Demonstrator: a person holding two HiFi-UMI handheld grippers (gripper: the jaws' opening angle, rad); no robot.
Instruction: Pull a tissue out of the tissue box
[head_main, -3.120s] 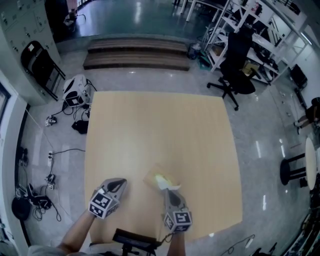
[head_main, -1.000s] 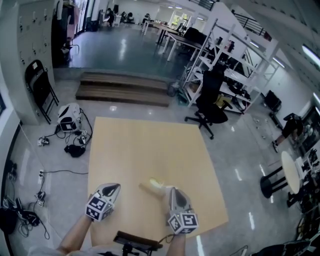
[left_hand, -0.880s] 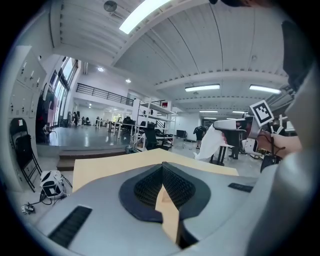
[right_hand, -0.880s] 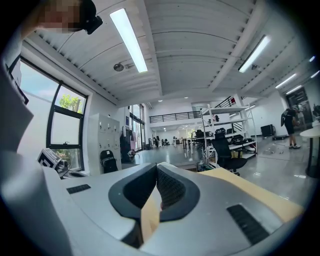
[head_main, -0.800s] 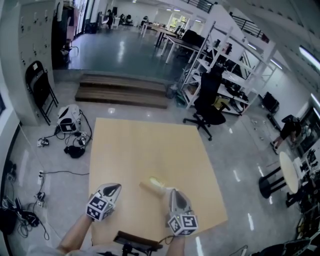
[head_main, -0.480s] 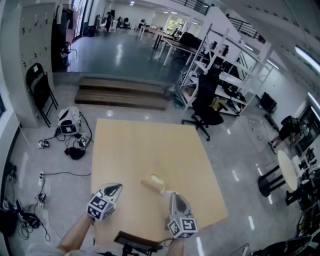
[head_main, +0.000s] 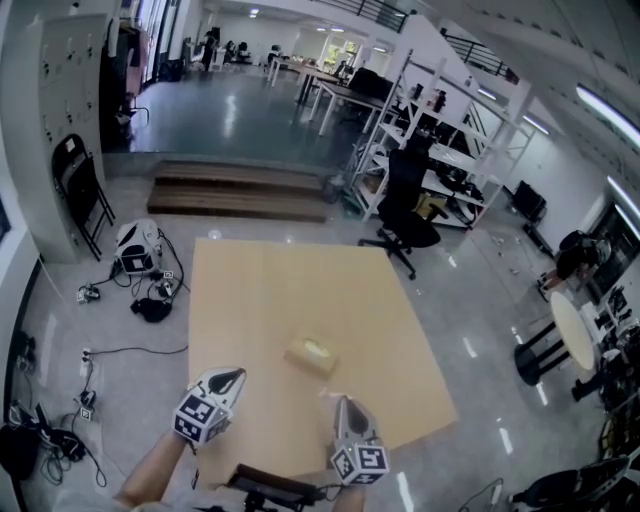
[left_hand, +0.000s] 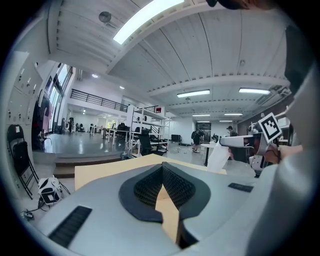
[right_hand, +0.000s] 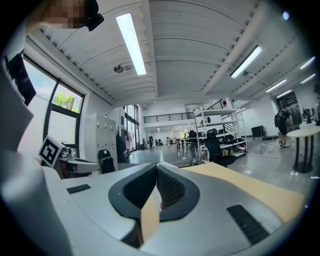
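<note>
1. Tissue box (head_main: 311, 355): lies near desk (head_main: 260, 290) middle, toward near edge, long axis slanting far-left to near-right, slot facing up.
2. Right gripper (head_main: 341, 402): clamps white tissue (left_hand: 218, 159), apart from box.
3. Left gripper (head_main: 231, 375): jaws together, empty.

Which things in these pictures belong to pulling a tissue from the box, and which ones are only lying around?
For the job: tissue box on the wooden table; tissue pinched by the right gripper; left gripper, shut and empty.
Lying about: black office chair; folding chair; floor cables; round table.
</note>
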